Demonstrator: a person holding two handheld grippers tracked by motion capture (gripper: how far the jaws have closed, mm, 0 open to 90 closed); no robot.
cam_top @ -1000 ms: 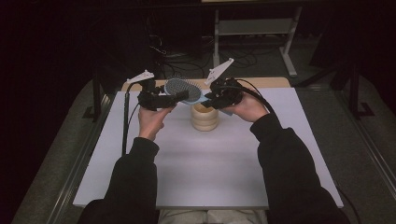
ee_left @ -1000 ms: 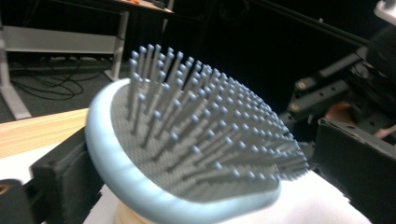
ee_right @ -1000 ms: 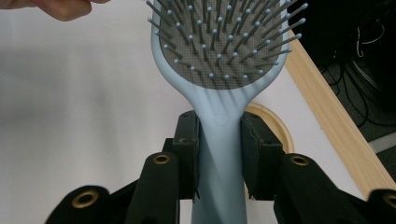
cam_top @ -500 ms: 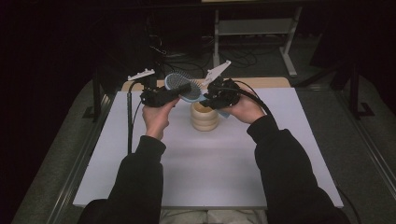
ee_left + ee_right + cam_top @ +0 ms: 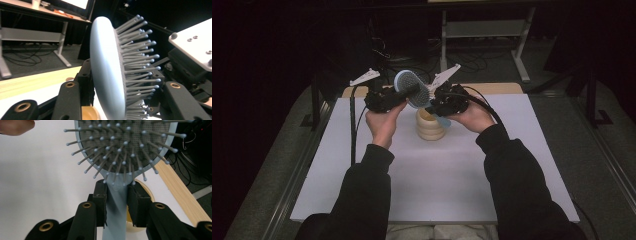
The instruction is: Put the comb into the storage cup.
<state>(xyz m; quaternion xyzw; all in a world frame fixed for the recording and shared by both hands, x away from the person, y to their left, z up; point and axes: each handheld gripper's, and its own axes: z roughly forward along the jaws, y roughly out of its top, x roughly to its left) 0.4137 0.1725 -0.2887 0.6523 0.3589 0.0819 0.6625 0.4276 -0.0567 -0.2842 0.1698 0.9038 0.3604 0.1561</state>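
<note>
A pale blue hairbrush (image 5: 408, 80) with grey bristles is held in the air above a beige ribbed wooden cup (image 5: 430, 127) at the back middle of the white table (image 5: 437, 185). My right gripper (image 5: 435, 102) is shut on the brush handle (image 5: 117, 202), its pads pressed on both sides. My left gripper (image 5: 406, 94) straddles the brush head (image 5: 105, 62), one pad against the smooth back and the other at the bristle tips. The cup (image 5: 148, 192) shows just behind the handle.
A light wooden strip (image 5: 497, 88) runs along the table's far edge. Behind it are a desk frame (image 5: 482, 30) and loose cables on the dark floor. The near half of the white table lies bare between the person's sleeves.
Both hands have lifted the hairbrush a little and drawn closer together over the cup. The left gripper has come in around the brush head.
</note>
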